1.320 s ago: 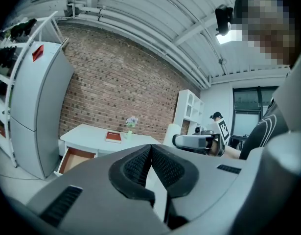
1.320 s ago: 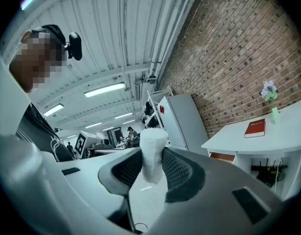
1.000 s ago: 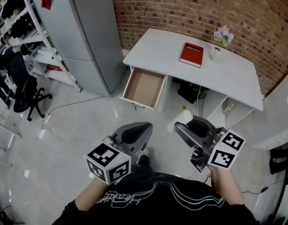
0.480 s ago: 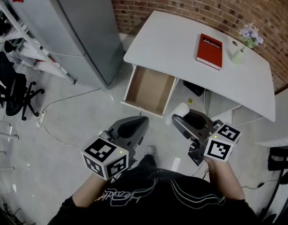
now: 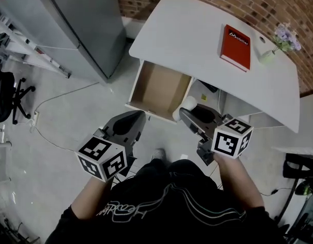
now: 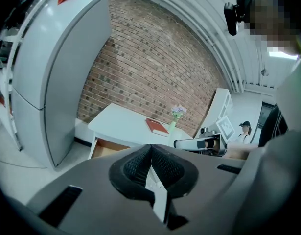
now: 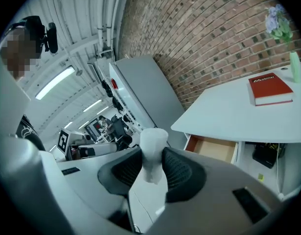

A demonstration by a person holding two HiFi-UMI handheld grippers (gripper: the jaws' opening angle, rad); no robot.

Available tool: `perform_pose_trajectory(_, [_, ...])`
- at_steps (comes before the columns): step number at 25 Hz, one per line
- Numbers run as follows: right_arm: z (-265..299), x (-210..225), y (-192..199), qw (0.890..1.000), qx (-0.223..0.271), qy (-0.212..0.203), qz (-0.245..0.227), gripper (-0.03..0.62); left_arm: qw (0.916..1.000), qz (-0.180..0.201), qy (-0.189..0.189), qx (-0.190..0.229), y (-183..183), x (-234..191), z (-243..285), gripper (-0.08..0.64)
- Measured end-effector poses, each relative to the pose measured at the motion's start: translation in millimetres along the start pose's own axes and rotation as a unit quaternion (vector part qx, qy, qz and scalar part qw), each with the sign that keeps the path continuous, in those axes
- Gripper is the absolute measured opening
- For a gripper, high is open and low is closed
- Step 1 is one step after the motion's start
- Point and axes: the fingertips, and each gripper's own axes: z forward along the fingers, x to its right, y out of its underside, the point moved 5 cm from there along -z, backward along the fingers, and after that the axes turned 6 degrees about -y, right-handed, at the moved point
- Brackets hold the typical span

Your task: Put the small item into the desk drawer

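Above the floor before the desk, head view: the right claw (image 5: 183,112) carries the small white item (image 5: 187,103) just short of the open drawer (image 5: 157,85), near the right corner of its front. The left claw (image 5: 138,117) hangs beside the front's left half.
Step in hand, head view: this is the carry. By my judgement the item should pass over the front panel and go down low over the drawer's bare bottom before release, so that it neither bounces nor rolls.
Materials, head view: the drawer is white outside and pale brown board inside. The desk (image 5: 197,29) is smooth matte white, and a red book (image 5: 236,40) lies well back on it.
Left gripper view: the claw is clenched, ribbed black pads (image 6: 139,166) meeting at the tips with nothing between them.
Right gripper view: ribbed dark pads (image 7: 182,173) grasp the item by its lower part. It stands upright, is round and frosted white, and is probably light, slippery plastic.
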Motion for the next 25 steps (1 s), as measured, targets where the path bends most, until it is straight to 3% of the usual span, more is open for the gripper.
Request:
perform_pose_trajectory(15, [95.6, 116.5, 39.2, 0.996, -0.068, 0.038, 0.045, 0.137, 0.9982, -0.037, -0.040, -0.026, 36.3, -53.1, 65.9, 0.021])
perform_pose_trajectory(25, [154.6, 201.8, 67.1, 0.985, -0.123, 0.062, 0.103, 0.138, 0.9921, -0.078, -0.082, -0.054, 52.2, -87.6, 107.2, 0.021])
